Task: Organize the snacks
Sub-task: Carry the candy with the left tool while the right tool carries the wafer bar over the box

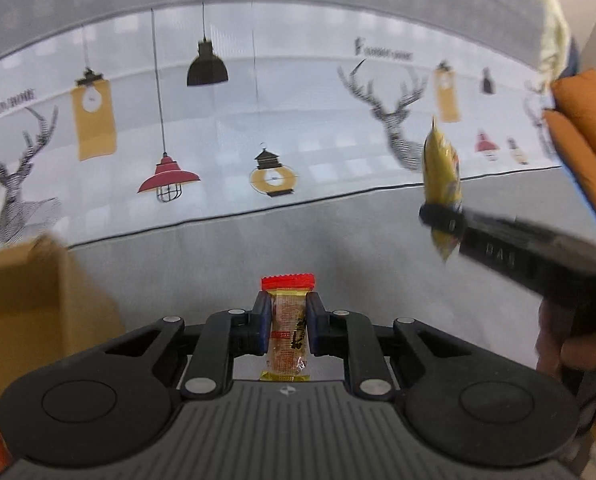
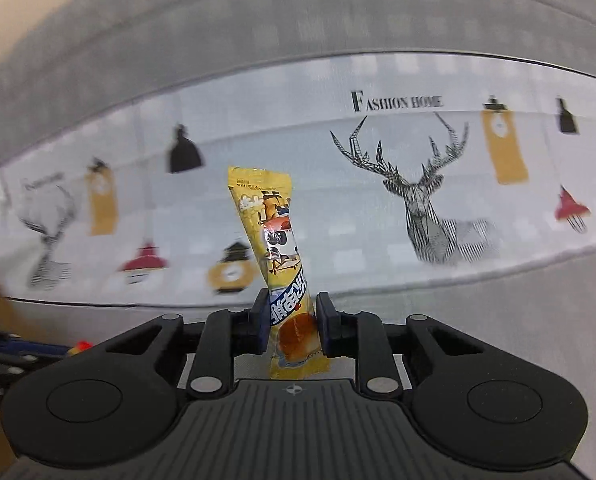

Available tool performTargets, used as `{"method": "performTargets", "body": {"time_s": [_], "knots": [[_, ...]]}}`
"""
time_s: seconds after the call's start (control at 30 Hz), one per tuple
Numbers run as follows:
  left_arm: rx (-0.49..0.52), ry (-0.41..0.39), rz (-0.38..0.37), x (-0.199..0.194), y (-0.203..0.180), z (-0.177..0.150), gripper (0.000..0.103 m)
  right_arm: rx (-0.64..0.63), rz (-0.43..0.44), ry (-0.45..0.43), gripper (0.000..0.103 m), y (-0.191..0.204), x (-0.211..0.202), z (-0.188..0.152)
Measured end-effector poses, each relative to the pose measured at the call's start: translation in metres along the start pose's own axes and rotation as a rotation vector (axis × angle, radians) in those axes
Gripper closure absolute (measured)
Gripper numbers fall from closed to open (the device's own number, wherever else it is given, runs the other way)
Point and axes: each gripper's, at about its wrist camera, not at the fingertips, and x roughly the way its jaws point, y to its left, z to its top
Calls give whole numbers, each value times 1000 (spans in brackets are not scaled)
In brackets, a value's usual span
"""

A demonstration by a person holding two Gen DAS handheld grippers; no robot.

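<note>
- Left gripper: fingers were nearly shut on a red-capped snack stick, upright between the pads.
- Right gripper: pinched the yellow snack packet low, most of it projecting beyond the fingertips.
- Advice: keep both grips firm over the cardboard box.

Cardboard box blurred, cut off at left edge; contents unseen.

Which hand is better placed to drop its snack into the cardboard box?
Left, probably. The cardboard box sits right beside the left tool, which grips the red-topped snack stick. The right tool, holding the yellow snack packet, is farther off.
</note>
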Motion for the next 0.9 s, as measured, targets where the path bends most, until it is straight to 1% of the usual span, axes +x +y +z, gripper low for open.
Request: {"method": "performTargets", "body": {"time_s": [0.1,0.23,0.33,0.47,0.6,0.7,0.77,0.9], "knots": [[-2,-29,-18,-49,-4,-25,84,48,16,-15,78,15,-53,-19],[-14,-63,-16,-112,-1,-56,84,62,36,-35,78,42,-116,-47],[-32,-99,1,-157,8,-80,84,85,65,-25,78,68,-162,-67],[-59,-140,24,-210,26,-116,84,112,113,0,78,105,-213,-90],[-112,-166,82,-253,46,-155,84,70,166,8,78,145,-259,-111],[-156,-192,104,-285,61,-181,84,36,225,15,78,172,-290,-126],[-171,-204,138,-304,68,-196,84,8,256,22,78,190,-303,-135],[-205,-240,190,-339,78,-225,84,-12,325,-4,78,215,-326,-149]]}}
